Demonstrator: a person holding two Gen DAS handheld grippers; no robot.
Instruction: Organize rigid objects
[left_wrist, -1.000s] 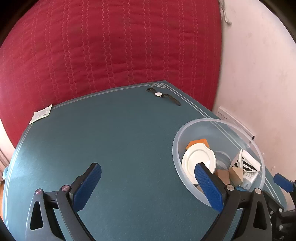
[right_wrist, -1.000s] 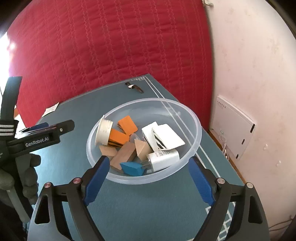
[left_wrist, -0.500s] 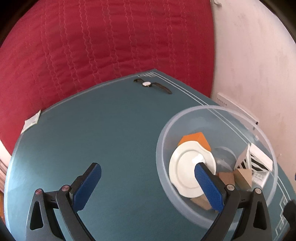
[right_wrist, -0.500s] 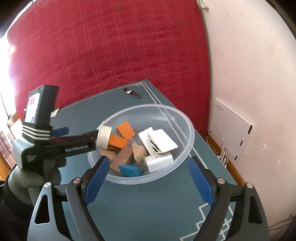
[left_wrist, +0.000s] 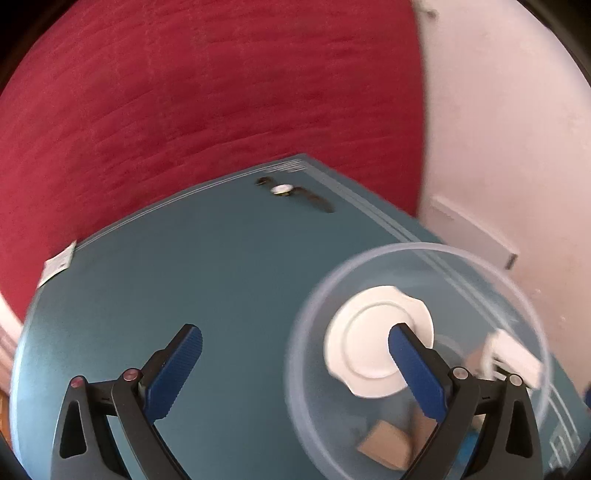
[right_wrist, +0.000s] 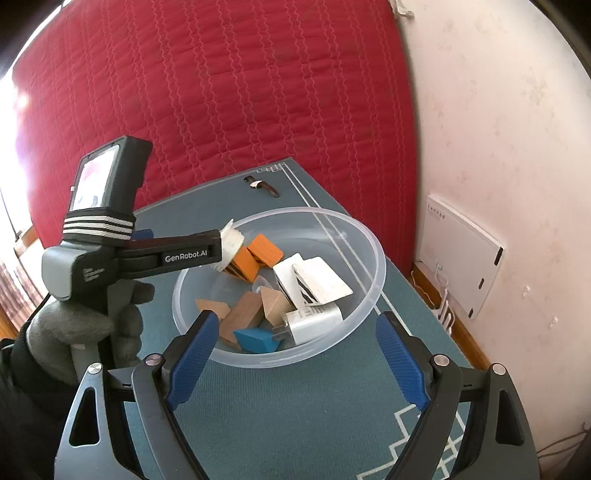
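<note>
We have swung our left gripper (left_wrist: 295, 373), fingers wide and empty, over the clear bowl's (right_wrist: 373, 284) near-left rim toward the white lid (left_wrist: 369, 350), while our right gripper (right_wrist: 299, 358) waits spread and empty, so unloading looks imminent.

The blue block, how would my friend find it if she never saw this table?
Look at the clear plastic bowl on the teal table. At its near edge, beside the white charger plug, lies the blue block. It is the only blue piece; its neighbours are plain wood, orange or white.

Left view blurred: bowl (left_wrist: 417, 254) contents smeared; left jaw tip covers part of white lid (left_wrist: 365, 347)
</note>
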